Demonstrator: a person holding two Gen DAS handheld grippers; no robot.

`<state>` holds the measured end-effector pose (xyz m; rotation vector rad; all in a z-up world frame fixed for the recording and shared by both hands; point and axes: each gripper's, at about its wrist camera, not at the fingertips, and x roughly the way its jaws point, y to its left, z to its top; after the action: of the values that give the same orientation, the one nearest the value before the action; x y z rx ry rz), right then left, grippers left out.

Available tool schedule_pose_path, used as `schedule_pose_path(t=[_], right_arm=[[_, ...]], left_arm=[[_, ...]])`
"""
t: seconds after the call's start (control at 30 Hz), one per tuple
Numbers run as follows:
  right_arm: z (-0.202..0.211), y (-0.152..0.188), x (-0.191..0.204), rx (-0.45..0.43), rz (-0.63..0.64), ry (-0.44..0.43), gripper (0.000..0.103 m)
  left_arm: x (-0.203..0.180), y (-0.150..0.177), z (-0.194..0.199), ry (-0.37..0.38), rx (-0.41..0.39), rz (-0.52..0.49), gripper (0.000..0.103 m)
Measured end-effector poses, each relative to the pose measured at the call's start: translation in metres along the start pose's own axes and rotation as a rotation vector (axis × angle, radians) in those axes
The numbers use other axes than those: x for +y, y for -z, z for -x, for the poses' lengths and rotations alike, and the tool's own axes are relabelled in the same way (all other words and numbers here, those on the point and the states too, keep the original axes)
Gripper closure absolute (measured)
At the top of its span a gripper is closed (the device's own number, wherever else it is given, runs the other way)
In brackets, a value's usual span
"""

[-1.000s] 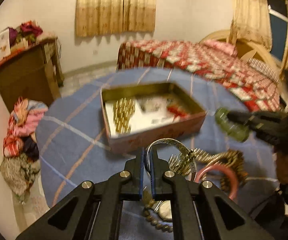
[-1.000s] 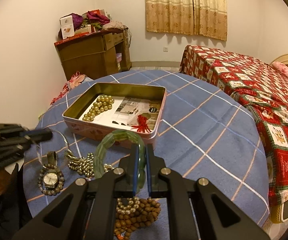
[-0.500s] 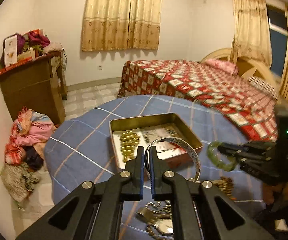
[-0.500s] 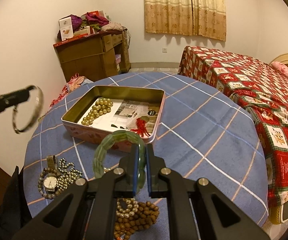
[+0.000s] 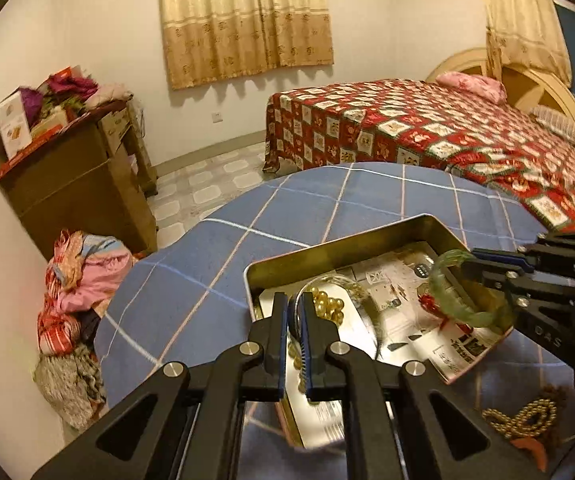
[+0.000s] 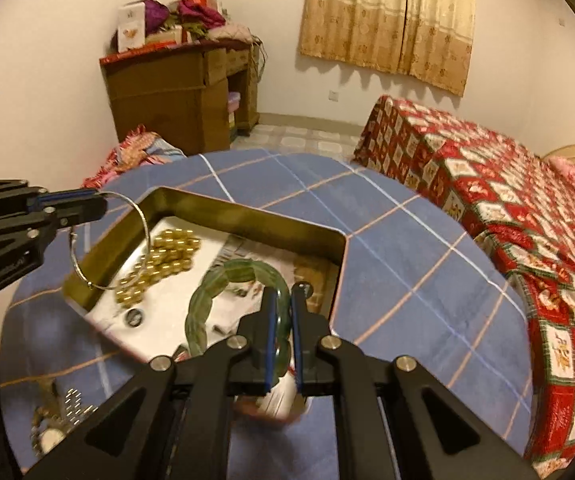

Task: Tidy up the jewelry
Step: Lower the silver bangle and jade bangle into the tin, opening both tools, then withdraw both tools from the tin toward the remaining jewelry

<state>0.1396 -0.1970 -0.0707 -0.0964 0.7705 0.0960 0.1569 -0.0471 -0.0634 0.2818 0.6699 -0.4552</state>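
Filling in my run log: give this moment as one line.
left gripper: shut on silver bangle | right gripper: shut on green bangle | both over tin box

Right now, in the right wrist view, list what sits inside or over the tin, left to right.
Left gripper → silver bangle it holds → gold bead strand in the tin → green bangle → right gripper clamped on it.

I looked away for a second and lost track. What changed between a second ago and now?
Both grippers carried their bangles from above the loose jewelry over to the tin. The left gripper moved the silver bangle above the gold beads; the right gripper brought the green bangle over the tin's inside. Neither let go. Tin, beads and tablecloth stayed put.
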Motion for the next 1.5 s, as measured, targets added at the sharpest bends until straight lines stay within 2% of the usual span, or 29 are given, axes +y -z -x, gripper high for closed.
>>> schedule_pose_path(t=[0.07,0.13,0.2,0.23,0.27,0.3,0.37,0.87,1.1,1.3,1.5], right_arm=[[-0.008,-0.001,-0.007,0.007,-0.018,0.000,0.085],[-0.011,0.000,-0.013,0.013,-0.039,0.001,0.080],[-0.010,0.001,-0.014,0.013,-0.047,0.000,0.076],[-0.008,0.001,-0.014,0.010,-0.047,-0.003,0.076],[-0.006,0.002,-0.013,0.009,-0.047,0.001,0.069],[-0.004,0.003,-0.013,0.010,-0.047,0.008,0.060],[0.001,0.004,-0.012,0.000,-0.051,0.007,0.056],[0.034,0.028,-0.010,-0.019,-0.092,0.001,0.050],[0.049,0.044,-0.007,-0.019,-0.093,-0.003,0.048],[0.069,0.072,-0.007,-0.008,-0.110,0.005,0.045],[0.085,0.095,0.003,0.012,-0.120,0.000,0.045]], left_arm=[[-0.003,0.000,-0.004,-0.001,0.013,-0.013,0.095],[-0.006,0.000,-0.006,-0.023,0.016,-0.027,0.087],[-0.006,0.000,-0.006,-0.046,0.009,-0.027,0.057],[-0.007,-0.001,-0.004,-0.055,-0.002,-0.028,0.051],[-0.007,-0.001,-0.002,-0.061,-0.013,-0.031,0.044],[-0.007,-0.001,0.000,-0.065,-0.019,-0.034,0.043],[-0.008,-0.001,0.000,-0.060,-0.013,-0.037,0.043],[0.000,0.019,0.021,-0.077,0.008,0.016,0.043],[0.001,0.049,0.038,-0.068,0.033,0.043,0.043],[-0.004,0.086,0.060,-0.070,0.076,0.057,0.043],[-0.023,0.108,0.085,-0.064,0.099,0.027,0.043]])
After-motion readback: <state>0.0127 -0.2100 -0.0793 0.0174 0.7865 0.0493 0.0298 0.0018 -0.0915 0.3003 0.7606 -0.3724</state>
